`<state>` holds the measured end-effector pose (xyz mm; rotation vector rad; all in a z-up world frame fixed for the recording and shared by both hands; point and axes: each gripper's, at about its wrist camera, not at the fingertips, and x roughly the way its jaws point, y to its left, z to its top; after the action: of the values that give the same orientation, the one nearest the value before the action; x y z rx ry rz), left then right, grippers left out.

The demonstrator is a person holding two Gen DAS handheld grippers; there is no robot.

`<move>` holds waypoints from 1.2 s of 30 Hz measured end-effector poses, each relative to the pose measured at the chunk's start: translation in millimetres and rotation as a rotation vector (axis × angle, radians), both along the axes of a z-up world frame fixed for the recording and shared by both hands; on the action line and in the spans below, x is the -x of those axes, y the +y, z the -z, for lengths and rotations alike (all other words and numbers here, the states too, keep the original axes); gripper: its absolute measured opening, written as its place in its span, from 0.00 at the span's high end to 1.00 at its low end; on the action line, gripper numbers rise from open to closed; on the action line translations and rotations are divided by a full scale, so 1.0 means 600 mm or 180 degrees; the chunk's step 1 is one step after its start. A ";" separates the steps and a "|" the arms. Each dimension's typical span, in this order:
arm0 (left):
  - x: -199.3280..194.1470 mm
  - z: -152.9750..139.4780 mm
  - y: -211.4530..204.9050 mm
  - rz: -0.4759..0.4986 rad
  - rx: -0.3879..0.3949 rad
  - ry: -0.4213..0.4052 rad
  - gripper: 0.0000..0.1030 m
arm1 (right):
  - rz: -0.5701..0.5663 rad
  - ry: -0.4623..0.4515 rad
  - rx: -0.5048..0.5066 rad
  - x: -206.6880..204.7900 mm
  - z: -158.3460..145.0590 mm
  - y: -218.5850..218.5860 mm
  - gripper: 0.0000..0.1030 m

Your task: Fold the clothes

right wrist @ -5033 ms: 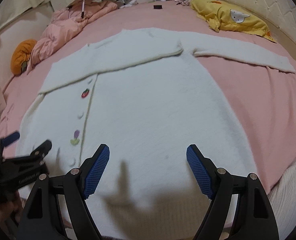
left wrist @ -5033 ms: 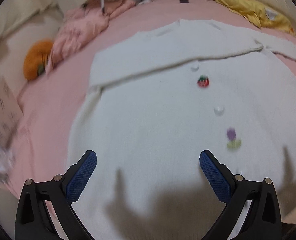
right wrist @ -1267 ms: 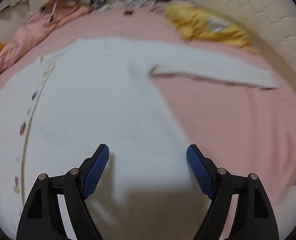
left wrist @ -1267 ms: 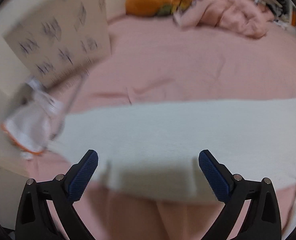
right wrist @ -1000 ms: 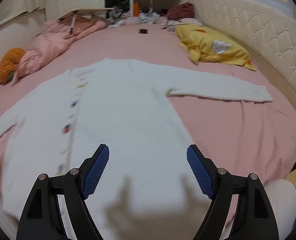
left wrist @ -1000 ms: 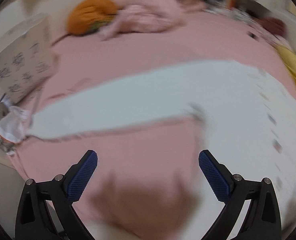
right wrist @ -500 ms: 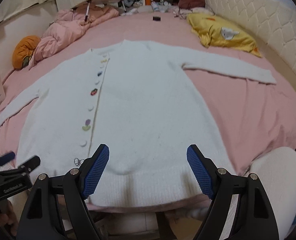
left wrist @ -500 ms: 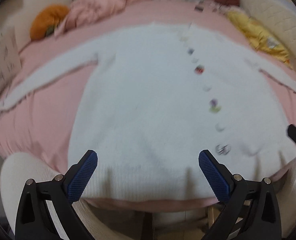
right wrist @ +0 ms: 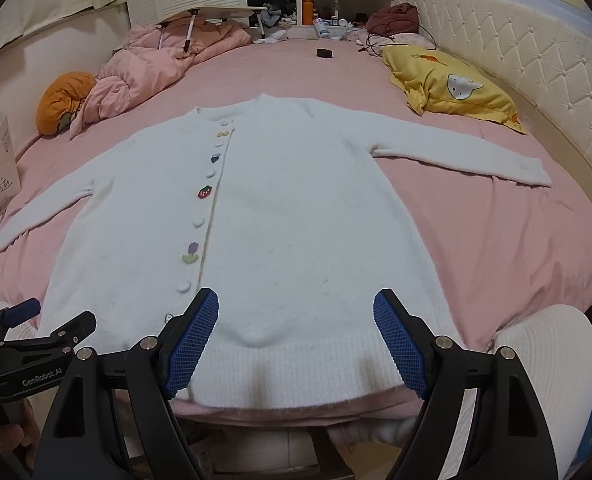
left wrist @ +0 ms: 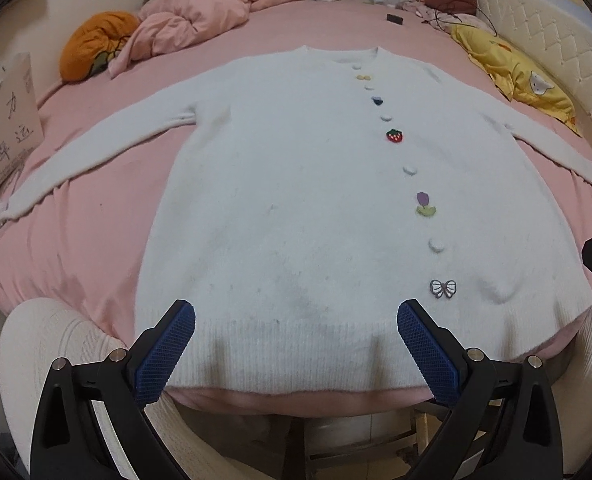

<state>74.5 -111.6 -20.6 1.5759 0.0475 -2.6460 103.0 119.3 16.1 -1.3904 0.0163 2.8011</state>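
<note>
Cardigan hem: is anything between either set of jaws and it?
Nothing visible. The white cardigan lies flat, its hem at the bed edge below the open left gripper and right gripper.

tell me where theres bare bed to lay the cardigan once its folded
Bare pink sheet lies right of the cardigan, below its right sleeve. Another patch lies between the collar and the small black object. Crowded: pink duvet and orange cushion far left, yellow pillow far right.
</note>
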 end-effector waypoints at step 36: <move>0.045 -0.001 -0.593 -0.2097 -0.2728 0.0847 0.01 | -0.0110 -0.0780 0.0218 0.068 0.106 -0.017 0.22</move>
<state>47.5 -467.4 -20.0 0.9949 1.5694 -2.3199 61.9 109.3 -47.4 -1.7557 0.0866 2.6587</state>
